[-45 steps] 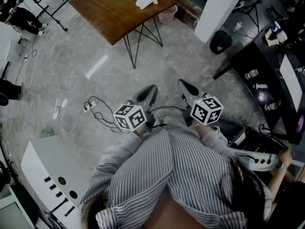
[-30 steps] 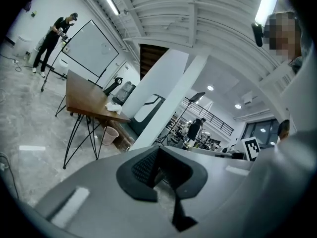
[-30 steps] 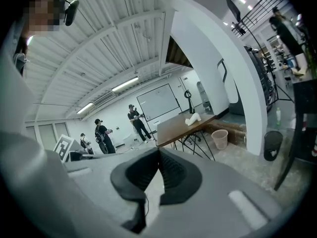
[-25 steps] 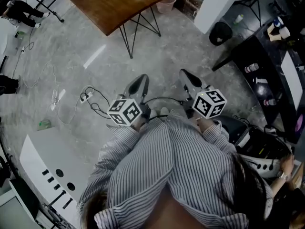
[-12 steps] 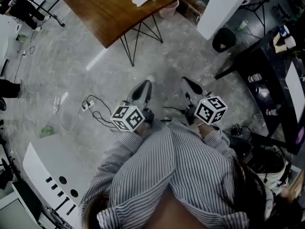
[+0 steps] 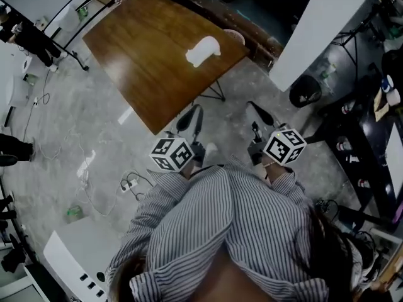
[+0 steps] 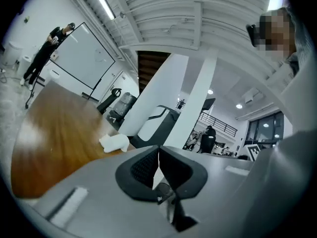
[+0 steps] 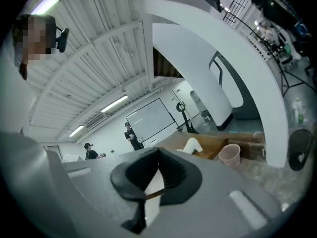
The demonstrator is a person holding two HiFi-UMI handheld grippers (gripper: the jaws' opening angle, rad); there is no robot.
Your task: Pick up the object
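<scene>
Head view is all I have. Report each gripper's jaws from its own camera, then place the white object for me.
Observer: The left gripper has its jaws shut together, with nothing between them.
Operator: Now the right one.
Observer: The right gripper has its jaw tips meeting too, and it holds nothing.
Operator: Give me the object as the left gripper view sees it.
Observer: There the white object lies on the wooden table, ahead and to the left of the jaws, apart from them.
</scene>
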